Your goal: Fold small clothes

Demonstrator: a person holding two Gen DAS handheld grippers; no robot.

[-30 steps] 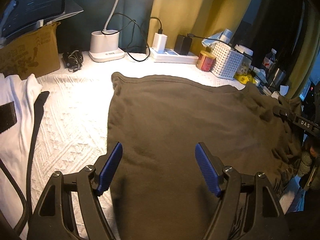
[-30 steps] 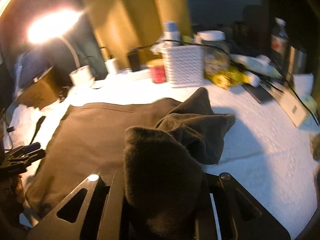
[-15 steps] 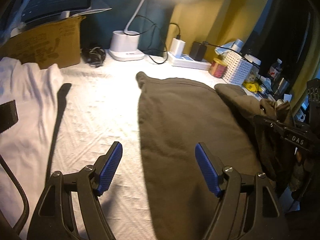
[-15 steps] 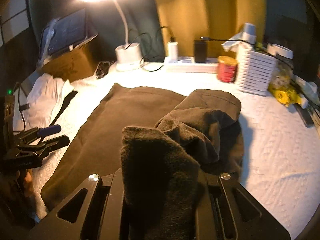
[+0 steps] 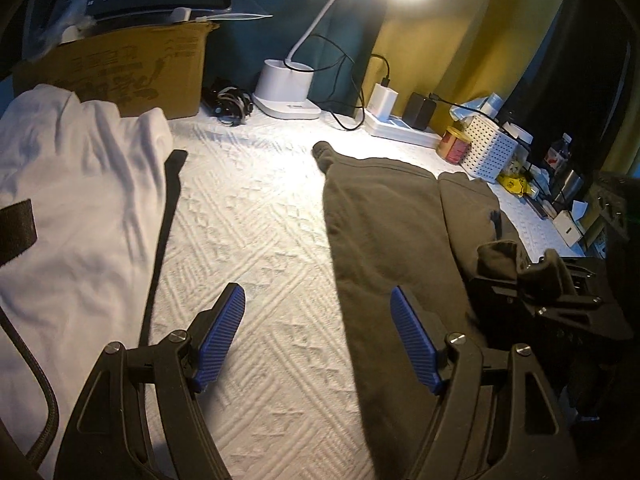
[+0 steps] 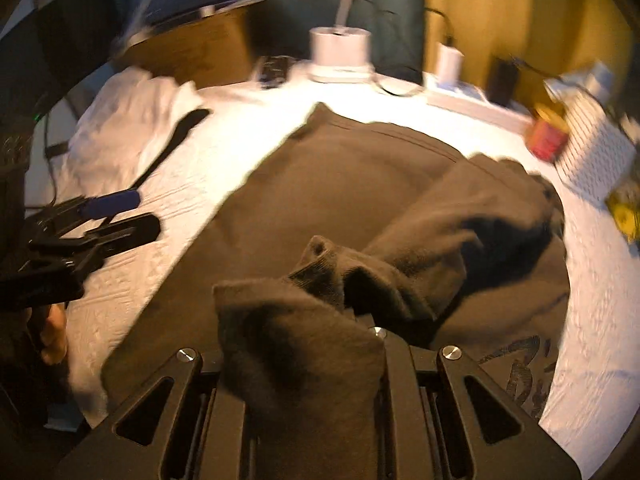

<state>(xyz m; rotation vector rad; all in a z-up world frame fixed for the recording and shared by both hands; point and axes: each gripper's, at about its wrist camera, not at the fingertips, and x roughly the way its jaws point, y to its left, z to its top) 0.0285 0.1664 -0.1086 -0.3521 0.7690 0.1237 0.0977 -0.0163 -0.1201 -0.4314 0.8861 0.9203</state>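
Our right gripper [image 6: 304,344] had its jaws clamped on a bunched fold of the brown garment [image 6: 344,184], lifted and doubled over the right part of the cloth. Our left gripper [image 5: 320,340] hovered with jaws wide and empty over the white textured cover [image 5: 248,216], just left of the garment's near-left edge. A white garment [image 5: 80,184] lay further left.

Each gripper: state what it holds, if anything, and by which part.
The right gripper clamps the brown garment by a bunched edge. The left gripper is open, holding nothing.
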